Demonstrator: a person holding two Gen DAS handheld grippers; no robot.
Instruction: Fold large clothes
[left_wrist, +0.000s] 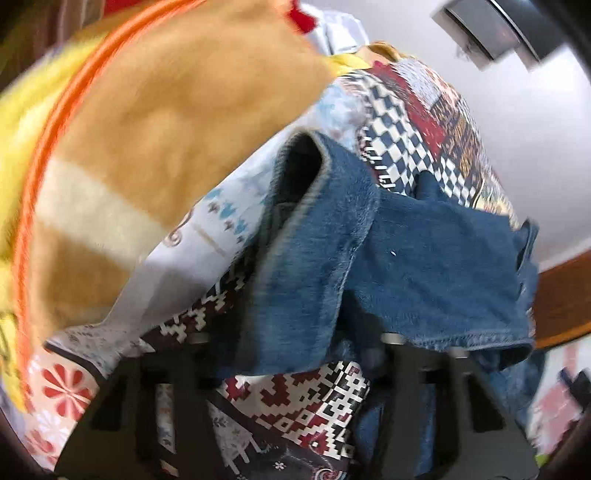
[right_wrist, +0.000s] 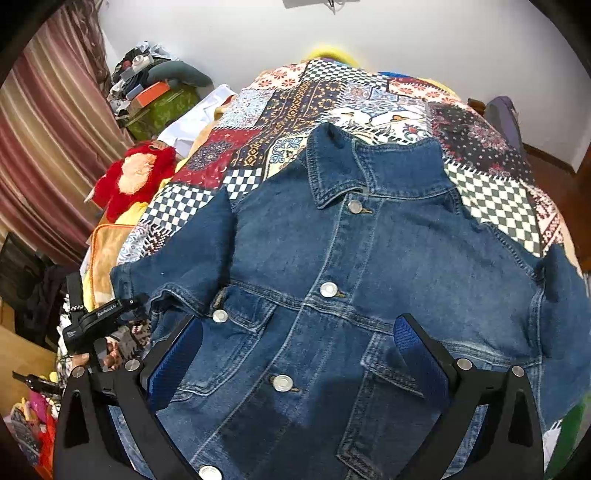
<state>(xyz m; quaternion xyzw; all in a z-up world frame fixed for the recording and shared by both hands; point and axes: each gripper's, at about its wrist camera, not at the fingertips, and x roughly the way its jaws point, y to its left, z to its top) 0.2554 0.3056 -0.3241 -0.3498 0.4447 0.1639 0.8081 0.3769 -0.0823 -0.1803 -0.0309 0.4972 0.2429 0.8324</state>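
Observation:
A blue denim jacket (right_wrist: 332, 266) lies front up, buttoned, on a patchwork bedspread (right_wrist: 295, 110), collar toward the far wall. My right gripper (right_wrist: 299, 354) is open and empty, hovering above the jacket's lower front between the two chest pockets. The left gripper (right_wrist: 110, 317) shows in the right wrist view at the end of the jacket's left sleeve. In the left wrist view the sleeve cuff (left_wrist: 314, 236) drapes over my left gripper (left_wrist: 291, 354) and hides the fingertips; whether they are closed on the denim does not show.
A tan and yellow blanket with orange trim (left_wrist: 147, 129) lies left of the sleeve. A red plush toy (right_wrist: 136, 177) and a cluttered pile (right_wrist: 155, 96) sit at the bed's left side by a striped curtain (right_wrist: 48, 155). A white wall (right_wrist: 406, 37) stands behind the bed.

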